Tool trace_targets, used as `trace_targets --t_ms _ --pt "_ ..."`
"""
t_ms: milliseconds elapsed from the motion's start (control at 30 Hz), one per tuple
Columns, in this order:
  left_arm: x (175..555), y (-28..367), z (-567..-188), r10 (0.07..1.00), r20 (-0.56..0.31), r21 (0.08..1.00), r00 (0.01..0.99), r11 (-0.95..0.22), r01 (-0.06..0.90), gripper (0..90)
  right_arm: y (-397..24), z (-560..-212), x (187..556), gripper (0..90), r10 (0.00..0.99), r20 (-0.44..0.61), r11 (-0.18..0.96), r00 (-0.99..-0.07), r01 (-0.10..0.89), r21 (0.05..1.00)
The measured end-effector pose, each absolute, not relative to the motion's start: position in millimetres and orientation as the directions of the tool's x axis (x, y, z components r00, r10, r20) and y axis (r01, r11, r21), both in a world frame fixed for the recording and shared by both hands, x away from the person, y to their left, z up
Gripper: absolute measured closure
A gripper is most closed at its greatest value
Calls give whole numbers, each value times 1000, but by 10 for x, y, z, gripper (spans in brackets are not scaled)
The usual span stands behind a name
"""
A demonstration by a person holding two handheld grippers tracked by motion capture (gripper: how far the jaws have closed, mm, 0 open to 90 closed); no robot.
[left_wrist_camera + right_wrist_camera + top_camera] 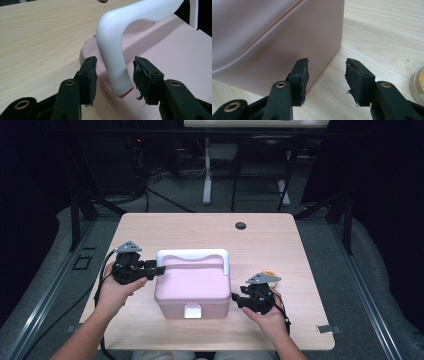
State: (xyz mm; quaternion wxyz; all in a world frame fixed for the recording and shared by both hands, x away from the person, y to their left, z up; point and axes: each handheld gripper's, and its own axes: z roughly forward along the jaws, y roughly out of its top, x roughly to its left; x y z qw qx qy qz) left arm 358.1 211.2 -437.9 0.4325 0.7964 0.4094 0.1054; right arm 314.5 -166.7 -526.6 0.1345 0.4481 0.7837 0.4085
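With left gripper [113, 72] jaws apart astride the box's [192, 287] white handle [117, 50] and right gripper [325, 75] parted beside the box, an off-centre closure could slip off.

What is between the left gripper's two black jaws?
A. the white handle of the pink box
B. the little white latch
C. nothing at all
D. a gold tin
A. In the left gripper view the white handle of the pink box stands between the open jaws of the left gripper, with gaps either side.
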Motion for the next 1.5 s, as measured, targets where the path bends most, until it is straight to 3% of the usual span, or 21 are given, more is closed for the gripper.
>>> trace_targets --t_ms 400,833,1500 --pt "3591 2054 -4390 752 -158 779 639 -302 549 647 -1661 -5286 3151 519 812 152 270 -564 593 758" --pt "3484 2014 -4367 757 -70 800 650 -347 490 665 -1662 -5288 3152 511 813 150 266 -562 589 763" --pt "3334 2059 -4350 743 -60 817 666 -347 461 732 -1668 -5281 3150 505 815 156 259 -558 591 764"
